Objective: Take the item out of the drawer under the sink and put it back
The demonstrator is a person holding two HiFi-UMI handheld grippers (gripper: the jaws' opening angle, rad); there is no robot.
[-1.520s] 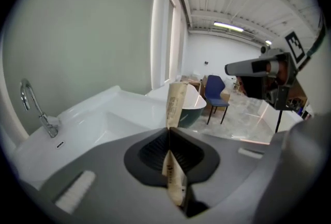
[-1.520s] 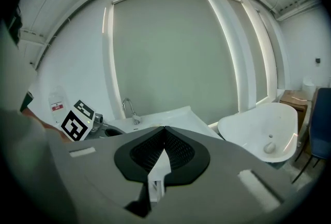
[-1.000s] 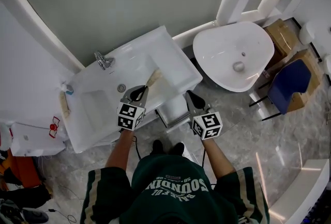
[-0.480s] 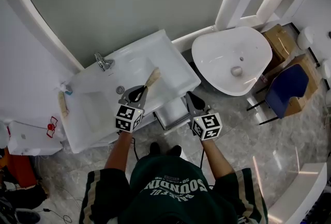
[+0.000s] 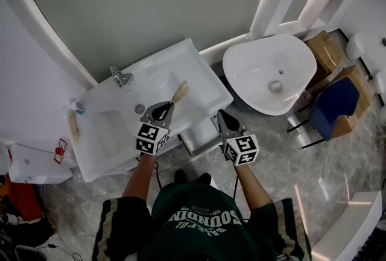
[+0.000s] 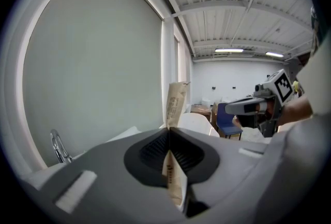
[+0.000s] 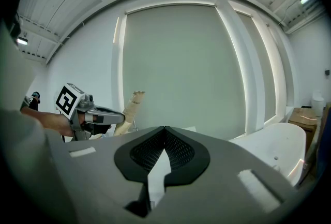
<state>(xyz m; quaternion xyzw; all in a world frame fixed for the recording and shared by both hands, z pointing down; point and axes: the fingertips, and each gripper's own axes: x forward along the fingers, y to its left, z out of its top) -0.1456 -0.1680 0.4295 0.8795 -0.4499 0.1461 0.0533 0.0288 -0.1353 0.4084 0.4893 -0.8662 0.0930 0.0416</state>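
Two jaws of the left gripper [image 6: 169, 134] are pressing together on the lower part of a slim tan paper packet [image 6: 175, 101], pinching it flat between the ribbed pads. The packet is standing nearly upright out of the grip. Its long axis is running up and away from the jaws, and a short end is hanging below them. In the head view the packet is sticking out over the front edge of the white sink unit [image 5: 114, 133] and pointing toward the unit's back right corner. The open drawer [image 5: 202, 132] is jutting out from under the unit's front edge, lower than the held packet and to its right, between the two grippers. The right gripper [image 7: 164, 132] is hovering near the drawer's right side, closer to it than the left gripper is. Its jaws are meeting at the tips with nothing between them. Returning the packet is likely calling for the left hand to come down and to the right.
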